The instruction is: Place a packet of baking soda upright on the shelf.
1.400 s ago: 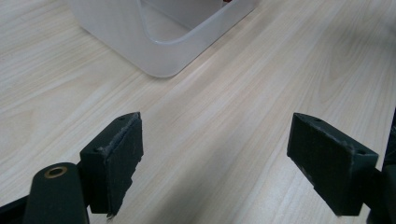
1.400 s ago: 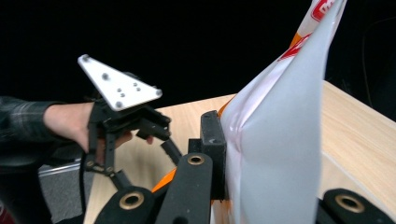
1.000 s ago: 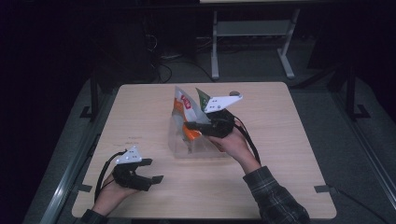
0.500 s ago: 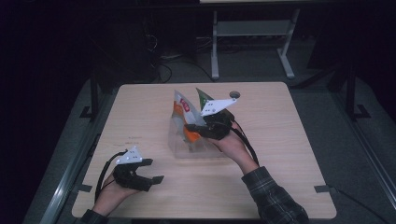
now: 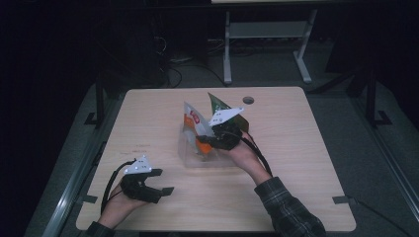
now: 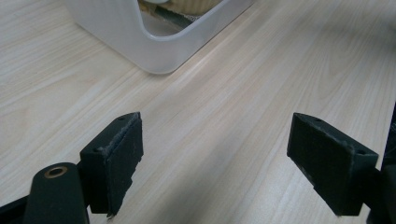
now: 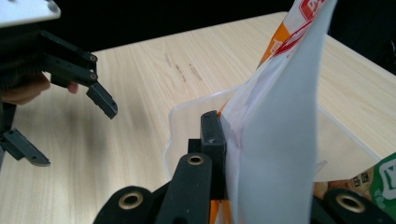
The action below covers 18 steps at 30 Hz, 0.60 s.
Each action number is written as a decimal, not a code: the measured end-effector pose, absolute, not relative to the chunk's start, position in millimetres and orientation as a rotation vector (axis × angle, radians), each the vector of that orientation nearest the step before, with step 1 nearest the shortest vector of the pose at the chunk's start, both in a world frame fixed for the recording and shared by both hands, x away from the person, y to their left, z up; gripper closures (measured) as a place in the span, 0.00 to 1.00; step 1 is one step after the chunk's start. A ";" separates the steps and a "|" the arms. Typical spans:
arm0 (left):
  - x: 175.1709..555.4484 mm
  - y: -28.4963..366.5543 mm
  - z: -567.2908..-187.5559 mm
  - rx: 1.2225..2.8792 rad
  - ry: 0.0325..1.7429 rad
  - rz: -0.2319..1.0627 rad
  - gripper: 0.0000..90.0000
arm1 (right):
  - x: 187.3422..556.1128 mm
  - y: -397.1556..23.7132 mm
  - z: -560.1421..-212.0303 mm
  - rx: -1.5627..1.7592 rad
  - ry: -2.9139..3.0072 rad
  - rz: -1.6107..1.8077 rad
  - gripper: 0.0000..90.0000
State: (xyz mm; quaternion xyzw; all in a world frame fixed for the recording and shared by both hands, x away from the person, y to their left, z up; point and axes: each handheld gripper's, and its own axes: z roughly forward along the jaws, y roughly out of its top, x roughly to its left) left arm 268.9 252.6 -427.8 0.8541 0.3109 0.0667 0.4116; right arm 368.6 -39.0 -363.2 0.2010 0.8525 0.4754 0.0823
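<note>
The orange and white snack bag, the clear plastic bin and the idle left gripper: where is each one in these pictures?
orange and white snack bag (image 7: 280,126), right gripper view, its pale back face.
clear plastic bin (image 6: 154,51), left gripper view, its rounded near corner.
left gripper (image 5: 158,181), high view, between its open fingertips.

The setting is a lab or test room arranged as a recording station. A single pale wood-grain tabletop (image 5: 306,148) with a round cable hole (image 5: 248,100) stands on grey floor (image 5: 390,128) in a dim, dark-walled space. Loose cables (image 5: 173,74) lie on the floor behind it, beside the white metal legs of a second bench (image 5: 267,34), and 2 instrumented claws are hand-held over the tabletop.
</note>
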 end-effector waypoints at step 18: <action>267.7 247.9 -430.1 2.173 0.750 0.144 0.20 | 367.7 -41.1 -361.2 0.614 2.502 1.463 0.93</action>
